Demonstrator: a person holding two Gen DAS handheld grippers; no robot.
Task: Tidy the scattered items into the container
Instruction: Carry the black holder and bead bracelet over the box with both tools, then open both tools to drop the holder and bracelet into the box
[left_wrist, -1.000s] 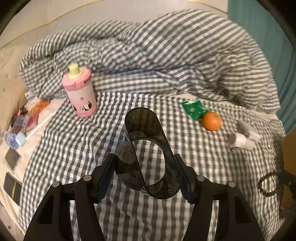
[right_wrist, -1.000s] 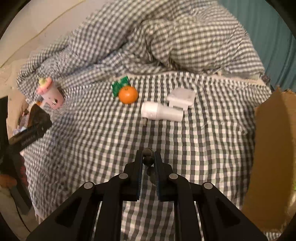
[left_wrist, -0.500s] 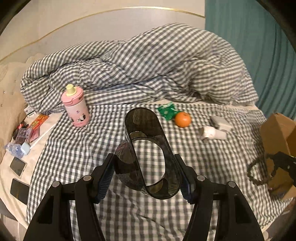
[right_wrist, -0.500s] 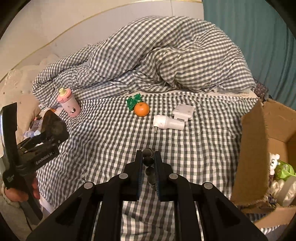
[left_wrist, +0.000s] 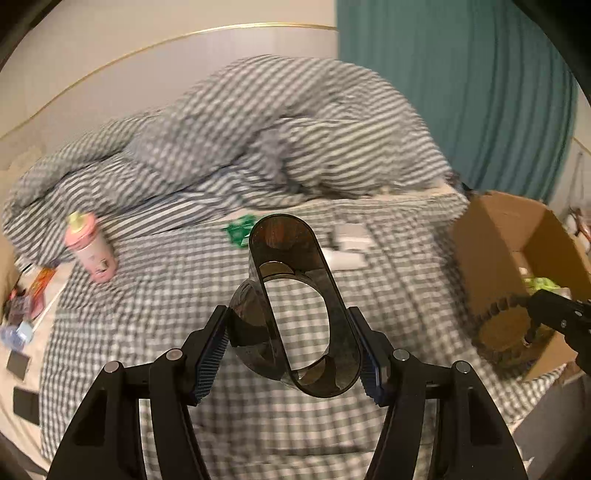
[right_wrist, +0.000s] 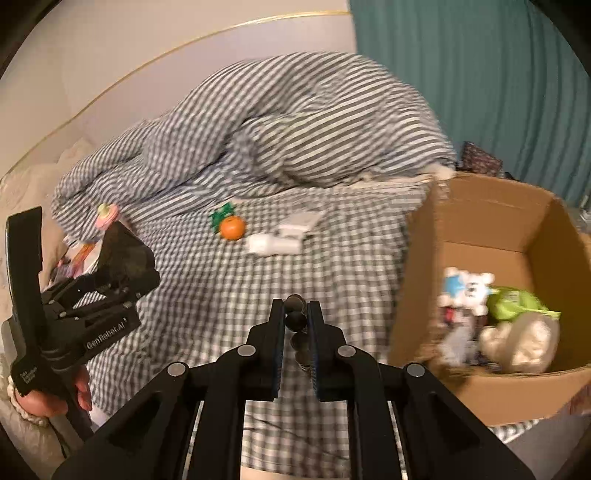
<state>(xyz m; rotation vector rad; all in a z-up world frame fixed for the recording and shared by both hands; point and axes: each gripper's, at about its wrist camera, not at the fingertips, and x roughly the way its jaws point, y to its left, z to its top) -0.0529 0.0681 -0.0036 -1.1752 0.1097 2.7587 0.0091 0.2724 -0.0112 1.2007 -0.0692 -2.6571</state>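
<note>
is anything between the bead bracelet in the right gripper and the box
Nothing visible. The right gripper is shut on the bracelet; the box sits open-topped just to its right, only its near wall to clear.

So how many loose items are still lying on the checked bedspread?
5: a pink bottle far left, a green packet touching an orange mid-bed, a white tube and a white block just right. The duvet may hide more.

Both wrist cameras look steeply down across the bed (left_wrist: 184, 295).
</note>
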